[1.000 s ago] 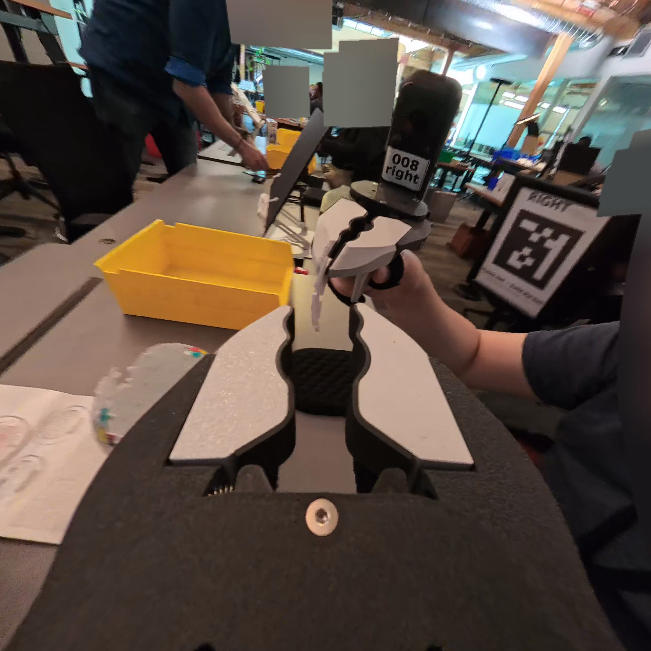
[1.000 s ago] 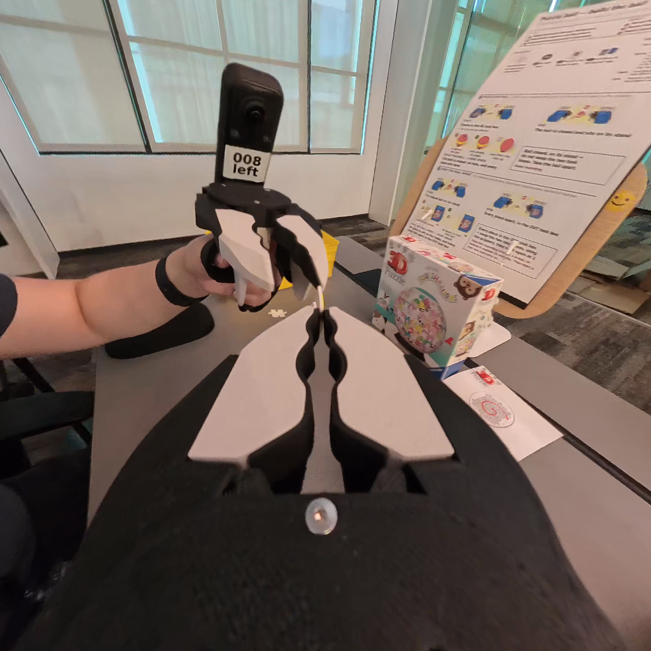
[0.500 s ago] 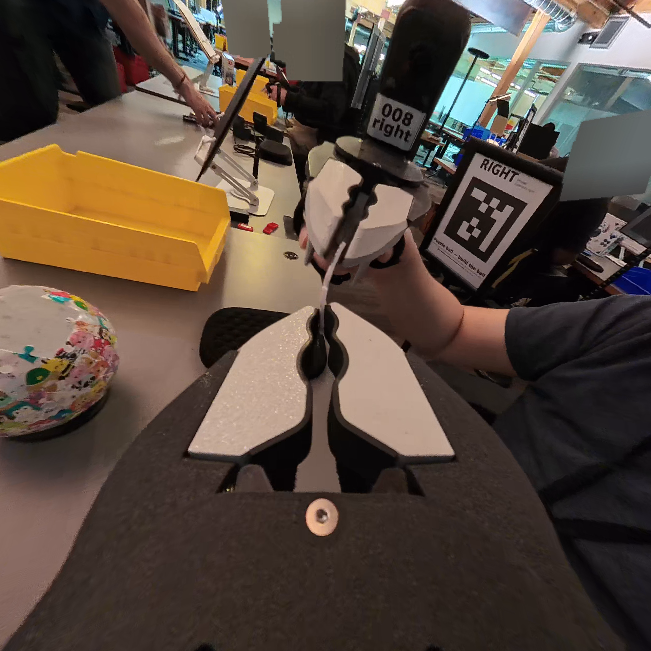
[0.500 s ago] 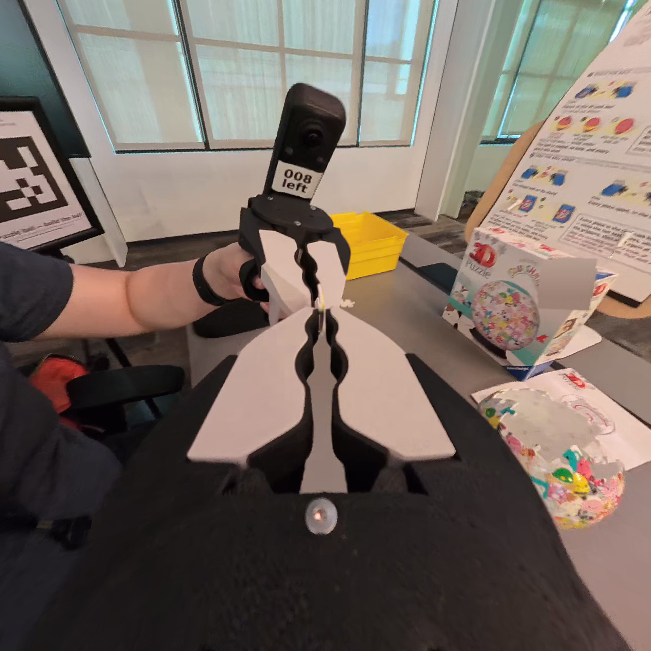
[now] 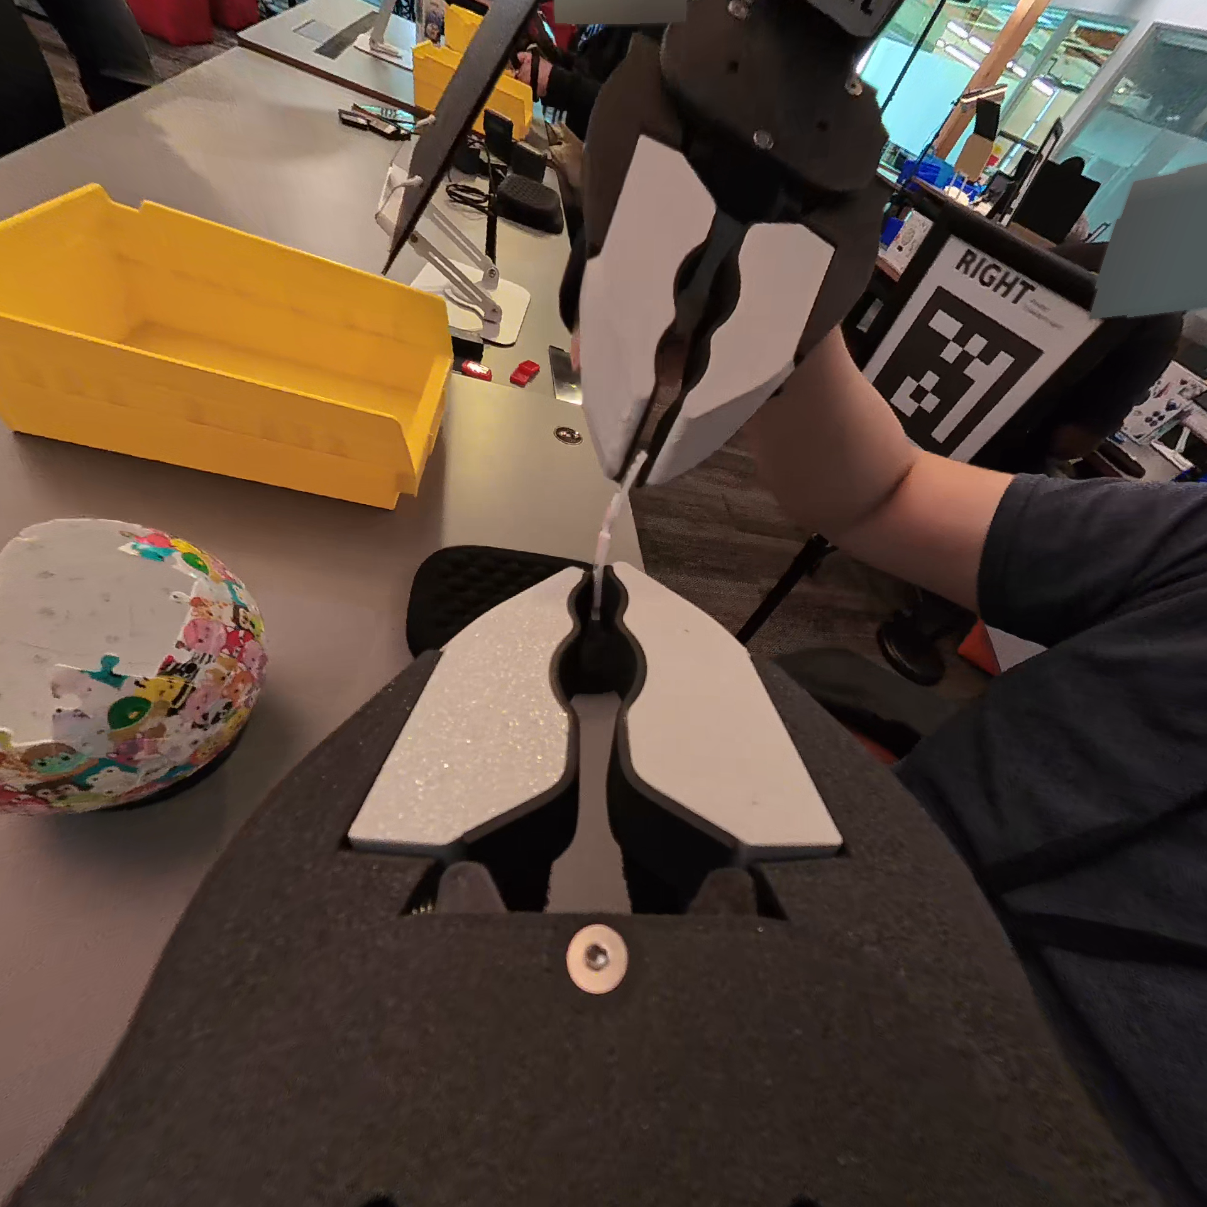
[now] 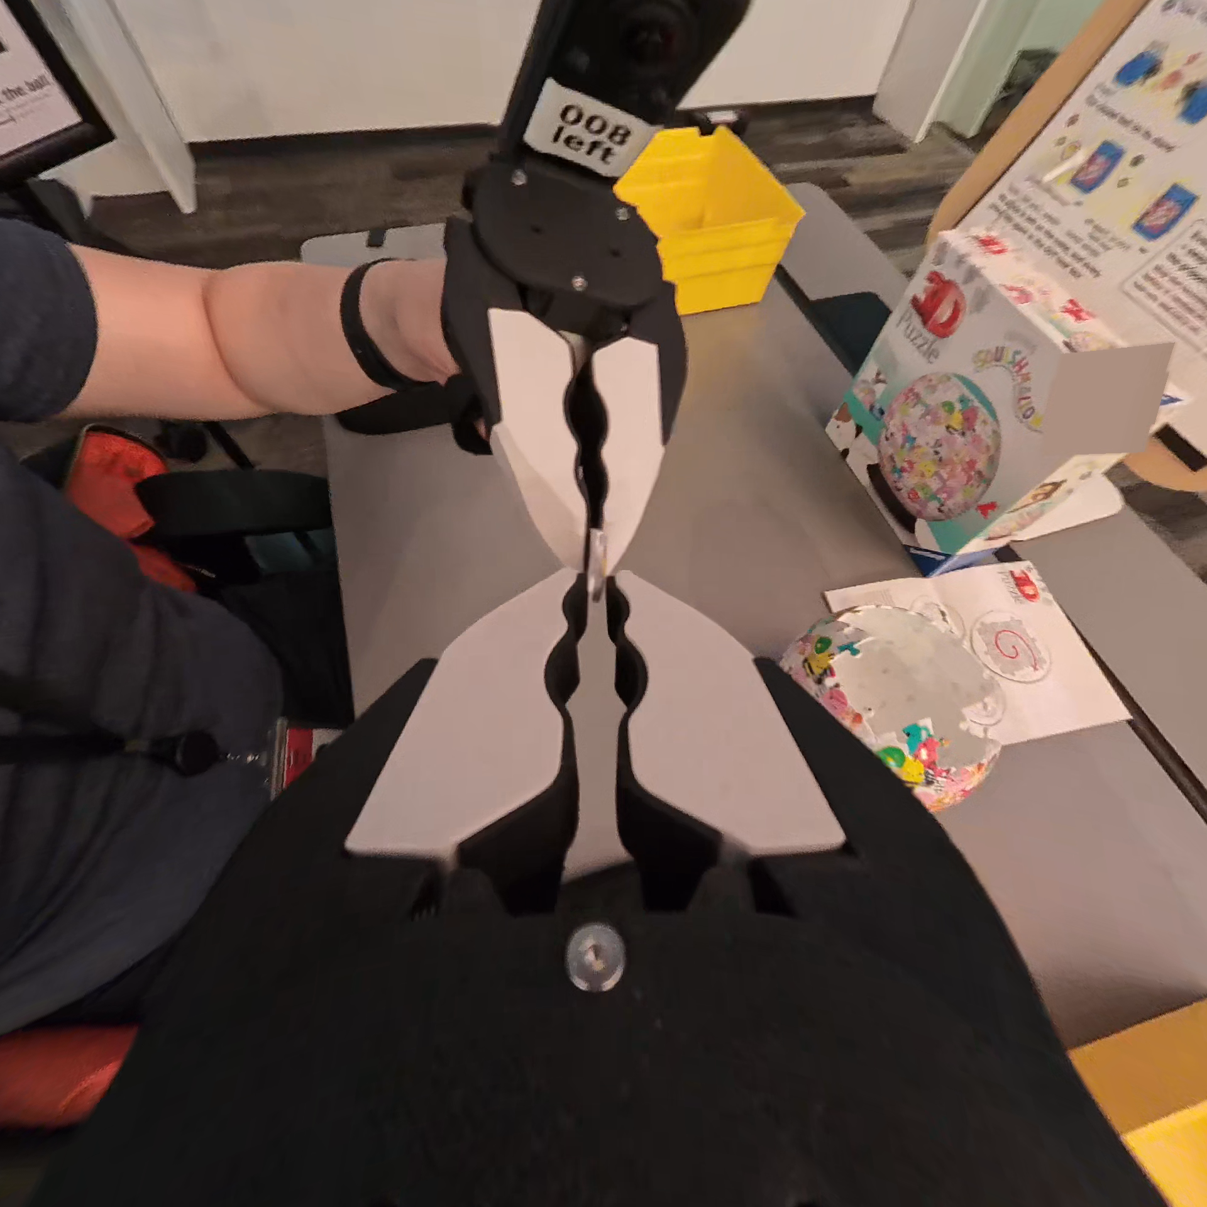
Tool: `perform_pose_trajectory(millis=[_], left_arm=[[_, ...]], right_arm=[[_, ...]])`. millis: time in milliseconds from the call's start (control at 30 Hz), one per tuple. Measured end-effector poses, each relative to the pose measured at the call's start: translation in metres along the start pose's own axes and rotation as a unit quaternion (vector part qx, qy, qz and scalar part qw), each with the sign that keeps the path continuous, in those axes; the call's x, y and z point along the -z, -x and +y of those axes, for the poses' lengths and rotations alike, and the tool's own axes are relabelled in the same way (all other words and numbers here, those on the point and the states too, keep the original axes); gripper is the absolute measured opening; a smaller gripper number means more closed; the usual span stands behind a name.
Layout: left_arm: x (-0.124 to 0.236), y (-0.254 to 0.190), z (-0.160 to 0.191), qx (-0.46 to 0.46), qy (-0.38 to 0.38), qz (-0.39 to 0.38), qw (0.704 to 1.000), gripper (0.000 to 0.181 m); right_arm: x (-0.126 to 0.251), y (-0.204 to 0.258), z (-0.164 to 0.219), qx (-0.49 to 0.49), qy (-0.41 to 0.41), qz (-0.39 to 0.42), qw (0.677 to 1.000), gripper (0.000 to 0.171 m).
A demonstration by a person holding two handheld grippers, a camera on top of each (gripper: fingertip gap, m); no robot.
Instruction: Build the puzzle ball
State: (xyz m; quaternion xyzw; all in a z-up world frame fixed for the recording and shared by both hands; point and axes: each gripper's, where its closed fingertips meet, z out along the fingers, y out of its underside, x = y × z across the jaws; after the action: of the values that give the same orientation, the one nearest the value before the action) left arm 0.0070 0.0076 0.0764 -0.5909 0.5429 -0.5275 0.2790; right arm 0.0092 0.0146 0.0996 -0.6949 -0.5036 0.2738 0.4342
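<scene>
A thin white puzzle piece (image 5: pixel 611 522), seen edge-on, spans the tips of both grippers above the table's edge. My left gripper (image 5: pixel 597 578) is shut on its lower end. It also shows in the right wrist view (image 6: pixel 597 542), facing me. My right gripper (image 6: pixel 594 581) is shut on the piece (image 6: pixel 597 558). It also shows in the left wrist view (image 5: pixel 628 465), pointing down at my left one. The partly built puzzle ball (image 5: pixel 124 666), colourful outside and white inside, sits on the grey table to my left gripper's left. It lies to my right gripper's right in the right wrist view (image 6: pixel 895 705).
A yellow bin (image 5: pixel 215 339) stands behind the ball; it also shows in the right wrist view (image 6: pixel 712 222). The puzzle box (image 6: pixel 966 418), a paper sheet (image 6: pixel 966 646) and an instruction board (image 6: pixel 1110 130) stand at the right. A black pad (image 5: pixel 477 581) lies near the table edge. A tablet stand (image 5: pixel 457 163) is farther back. Only a small space, under 4 cm, lies between the two pairs of fingers. Both grippers' tips are roughly 20 cm from the partly built puzzle ball (image 5: pixel 124 666). It turns up in the right wrist view (image 6: pixel 844 662) as well.
My left gripper has shut on the piece that my right gripper held. Both grippers have come closer together and tilted down over the table, bringing the ball into view.
</scene>
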Motion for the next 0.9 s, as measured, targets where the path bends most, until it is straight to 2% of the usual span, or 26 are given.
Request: perform_pose_trajectory(millis=[233,400,467,500,567,633,700,900], left_arm=[[0.001,0.023,-0.014,-0.002,-0.004,-0.005,1.000,0.005],[0.023,0.062,-0.037,-0.004,-0.029,-0.016,0.999,0.057],[0.032,0.099,-0.040,-0.003,-0.036,-0.035,0.999,0.057],[0.033,0.117,-0.041,-0.003,-0.040,-0.033,0.999,0.063],[0.031,0.148,-0.045,0.018,-0.055,0.005,0.998,0.069],[0.024,0.169,-0.048,0.051,-0.064,0.074,0.994,0.073],[0.012,0.189,-0.047,0.062,-0.053,0.114,0.990,0.070],[-0.025,0.230,-0.033,0.033,0.002,0.150,0.988,0.076]], right_arm=[[-0.001,-0.031,0.000,0.005,0.020,0.016,1.000,0.003],[0.001,-0.075,0.019,0.031,0.087,0.058,0.994,0.003],[-0.002,-0.102,0.035,0.038,0.128,0.086,0.987,0.003],[-0.005,-0.115,0.043,0.041,0.146,0.095,0.984,0.003],[-0.014,-0.140,0.059,0.045,0.179,0.106,0.977,0.003],[-0.026,-0.159,0.073,0.039,0.204,0.098,0.973,0.003],[-0.037,-0.176,0.087,0.034,0.224,0.096,0.969,0.003],[-0.056,-0.209,0.113,0.085,0.249,0.107,0.959,0.003]])
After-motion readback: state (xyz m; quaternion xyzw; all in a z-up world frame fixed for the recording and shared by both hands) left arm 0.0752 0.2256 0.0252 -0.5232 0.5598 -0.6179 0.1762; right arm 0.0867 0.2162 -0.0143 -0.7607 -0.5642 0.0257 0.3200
